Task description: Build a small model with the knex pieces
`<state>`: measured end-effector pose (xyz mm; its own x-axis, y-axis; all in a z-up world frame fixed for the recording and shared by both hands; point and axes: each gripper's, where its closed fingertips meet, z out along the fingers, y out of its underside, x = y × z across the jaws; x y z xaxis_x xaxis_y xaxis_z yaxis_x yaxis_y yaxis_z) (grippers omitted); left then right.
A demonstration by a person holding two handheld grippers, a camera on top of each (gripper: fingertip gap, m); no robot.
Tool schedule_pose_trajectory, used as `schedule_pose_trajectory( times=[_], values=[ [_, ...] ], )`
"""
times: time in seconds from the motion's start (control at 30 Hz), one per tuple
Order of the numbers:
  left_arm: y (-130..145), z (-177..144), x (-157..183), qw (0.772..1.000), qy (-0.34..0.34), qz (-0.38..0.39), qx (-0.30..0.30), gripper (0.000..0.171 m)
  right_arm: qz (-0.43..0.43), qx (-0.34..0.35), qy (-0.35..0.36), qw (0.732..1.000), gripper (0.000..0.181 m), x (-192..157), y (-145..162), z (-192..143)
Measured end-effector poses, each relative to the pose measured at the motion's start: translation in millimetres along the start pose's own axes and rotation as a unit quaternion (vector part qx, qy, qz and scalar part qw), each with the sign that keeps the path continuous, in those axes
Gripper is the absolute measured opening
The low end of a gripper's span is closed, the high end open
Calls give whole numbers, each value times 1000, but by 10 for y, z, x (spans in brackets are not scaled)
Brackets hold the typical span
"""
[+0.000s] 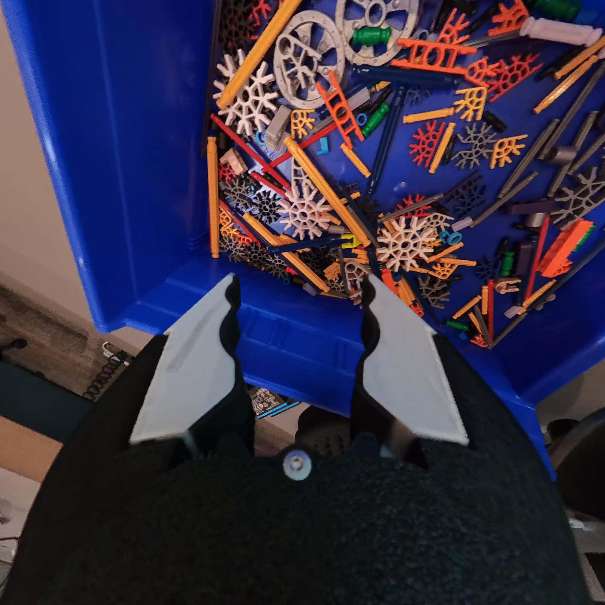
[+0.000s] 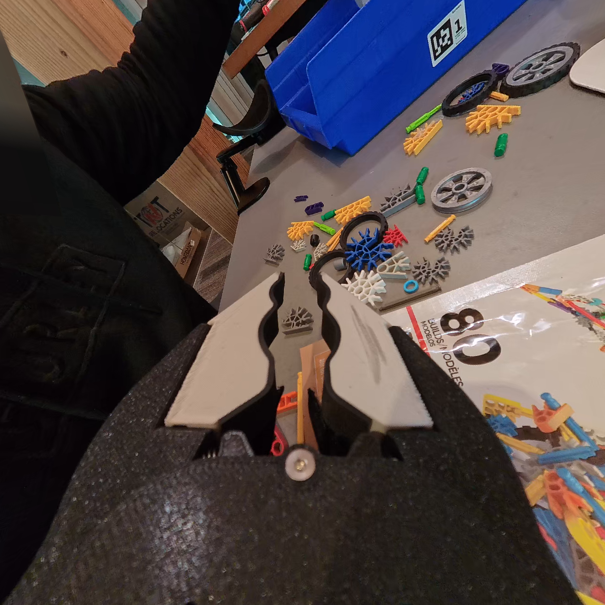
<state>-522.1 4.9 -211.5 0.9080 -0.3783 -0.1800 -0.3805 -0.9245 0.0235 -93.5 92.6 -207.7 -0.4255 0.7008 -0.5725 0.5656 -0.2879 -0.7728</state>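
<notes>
Left hand-held gripper (image 1: 300,284) agape above blue bin (image 1: 131,163).

bin (image 1: 137,163): blue, full of rods, snowflake connectors, wheels | table (image 2: 540,183): grey, strewn with loose pieces | booklet (image 2: 491,376): bagged, near side | tyre (image 2: 366,229): black, beside blue connector (image 2: 366,250)

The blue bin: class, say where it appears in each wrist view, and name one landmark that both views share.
Left wrist view: the blue bin fills the upper picture, seen from above, with rods, connectors and wheels loose inside; the left gripper hangs open at its near rim.
Right wrist view: the same bin stands top centre on the grey table, beyond the scattered pieces.
Shared landmark: the bin itself.
</notes>
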Motion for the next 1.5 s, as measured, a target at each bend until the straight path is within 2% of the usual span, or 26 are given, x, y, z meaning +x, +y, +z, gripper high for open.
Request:
schedule_pose_trajectory(
  times=[0.47, 0.6, 0.63, 0.67, 0.73, 0.87, 0.93, 1.0, 1.1, 1.27, 1.33, 1.5],
  values=[
    [165, 460, 207, 990, 28, 46, -130, 56, -6, -3, 1, 1000, 18, -5, 9, 8],
    [54, 441, 158, 991, 20, 49, -122, 27, -8, -4, 2, 1000, 18, -6, 14, 10],
    [-8, 431, 179, 993, 28, 47, -109, 26, -8, -4, 2, 1000, 18, -7, 15, 11],
    [-90, 416, 195, 994, 33, 48, -90, 15, -8, -5, 2, 1000, 18, -8, 16, 11],
    [-267, 380, 287, 996, 60, 45, -48, 4, -9, -5, 3, 1000, 18, -8, 18, 12],
    [-490, 267, 258, 998, 50, 43, 10, 12, -11, -6, 3, 1000, 18, -11, 22, 13],
    [-493, 186, 252, 998, 54, 32, 24, 19, -12, -6, 3, 1000, 18, -12, 23, 13],
    [-378, 138, 218, 999, 41, 31, 9, 22, -12, -7, 4, 1000, 18, -13, 23, 15],
    [-79, 133, 304, 996, 49, 48, -50, 23, -13, -9, 4, 1000, 18, -15, 30, 19],
    [248, 288, 365, 988, 41, 72, -131, 24, -18, -14, 8, 1000, 18, -19, 47, 31],
    [285, 355, 414, 985, 46, 82, -145, 25, -20, -14, 8, 1000, 18, -21, 49, 32],
    [216, 431, 485, 985, 55, 90, -136, 22, -21, -14, 8, 1000, 18, -25, 50, 30]
  ],
)
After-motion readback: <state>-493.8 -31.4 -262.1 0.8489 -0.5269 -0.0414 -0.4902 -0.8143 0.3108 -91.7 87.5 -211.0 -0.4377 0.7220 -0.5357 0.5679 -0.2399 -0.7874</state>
